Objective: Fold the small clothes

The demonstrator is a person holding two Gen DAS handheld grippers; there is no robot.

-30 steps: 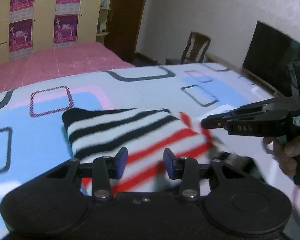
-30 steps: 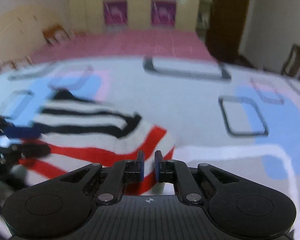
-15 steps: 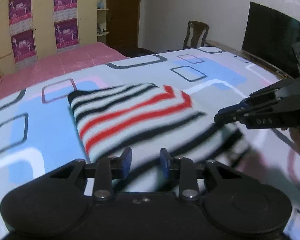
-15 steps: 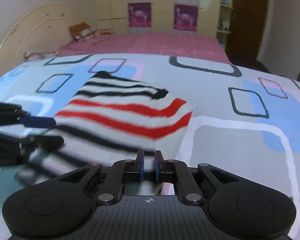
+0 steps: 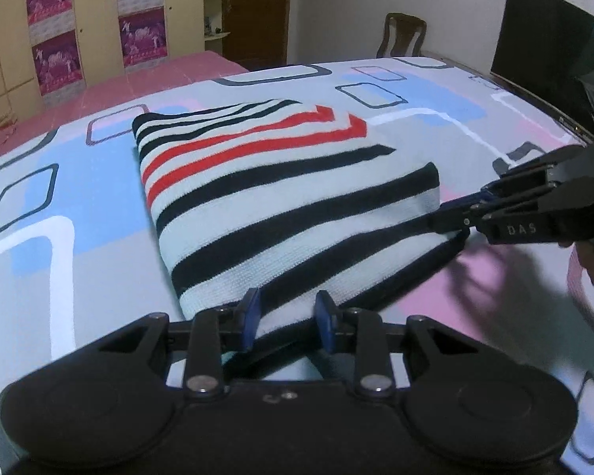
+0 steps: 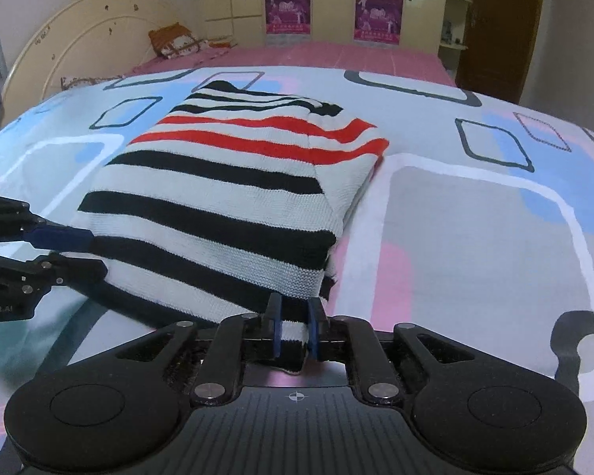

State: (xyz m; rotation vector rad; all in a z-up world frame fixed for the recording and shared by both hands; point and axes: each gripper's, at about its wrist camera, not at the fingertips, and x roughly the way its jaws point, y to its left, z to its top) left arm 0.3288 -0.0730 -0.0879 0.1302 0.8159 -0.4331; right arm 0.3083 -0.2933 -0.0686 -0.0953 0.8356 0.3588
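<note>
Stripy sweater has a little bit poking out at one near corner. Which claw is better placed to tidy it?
Probably right. The right claw pinches the sweater at its near edge, just beside the poking bit, while the left claw grips the opposite near corner, across the whole sweater.

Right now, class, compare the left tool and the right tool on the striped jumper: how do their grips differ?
The left tool has its jaws set wider, with the jumper's near edge between them; the right tool is pinched narrowly on a bunched corner. The left tool is at the corner by the folded side, the right tool at the corner by the layered open side. Both point down at the jumper's near edge on the patterned bedsheet.
</note>
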